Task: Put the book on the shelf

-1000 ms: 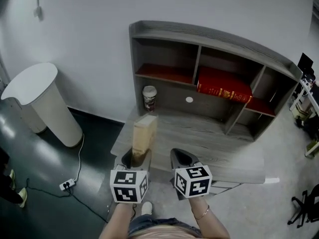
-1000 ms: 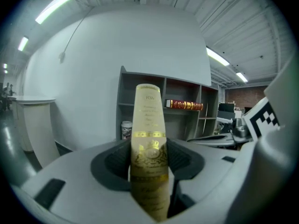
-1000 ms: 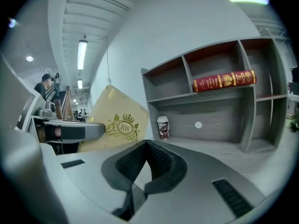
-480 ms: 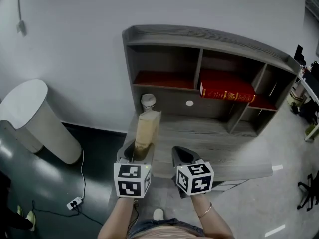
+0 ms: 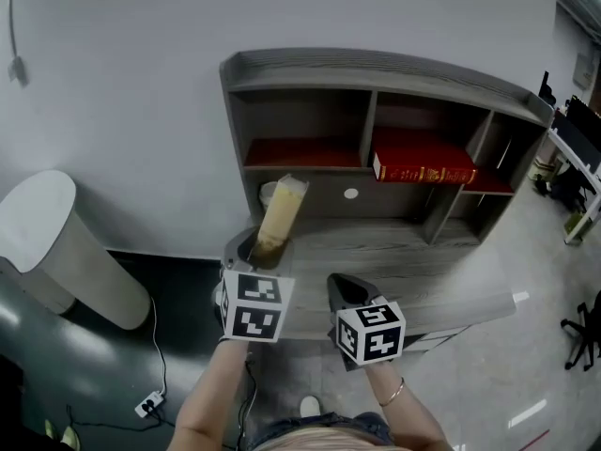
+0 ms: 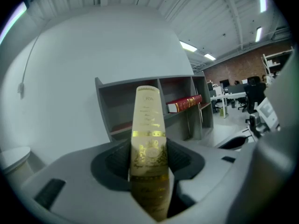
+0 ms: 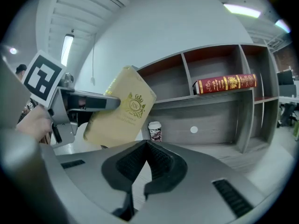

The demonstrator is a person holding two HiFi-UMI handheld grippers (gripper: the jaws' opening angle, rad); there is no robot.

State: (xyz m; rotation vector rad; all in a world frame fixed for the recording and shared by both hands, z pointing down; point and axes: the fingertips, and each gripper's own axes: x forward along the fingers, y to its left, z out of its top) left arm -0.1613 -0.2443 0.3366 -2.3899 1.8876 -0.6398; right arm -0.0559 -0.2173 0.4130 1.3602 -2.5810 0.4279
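A cream book with gold print stands tilted up and to the right in my left gripper, which is shut on its lower end. In the left gripper view the book's spine fills the gap between the jaws and points at the grey shelf unit. The right gripper view shows the book's cover held in the air left of the shelf. My right gripper hangs lower over the desk's front, shut with nothing in it.
A red book lies flat in the shelf's middle compartment. A paper cup stands on the grey desk below the left compartment, partly hidden behind the held book. A white round bin and a floor socket strip are at the left.
My left gripper has lifted the cream book higher and tipped its top toward the shelf. The right gripper has hardly moved. The head view has swung a little.
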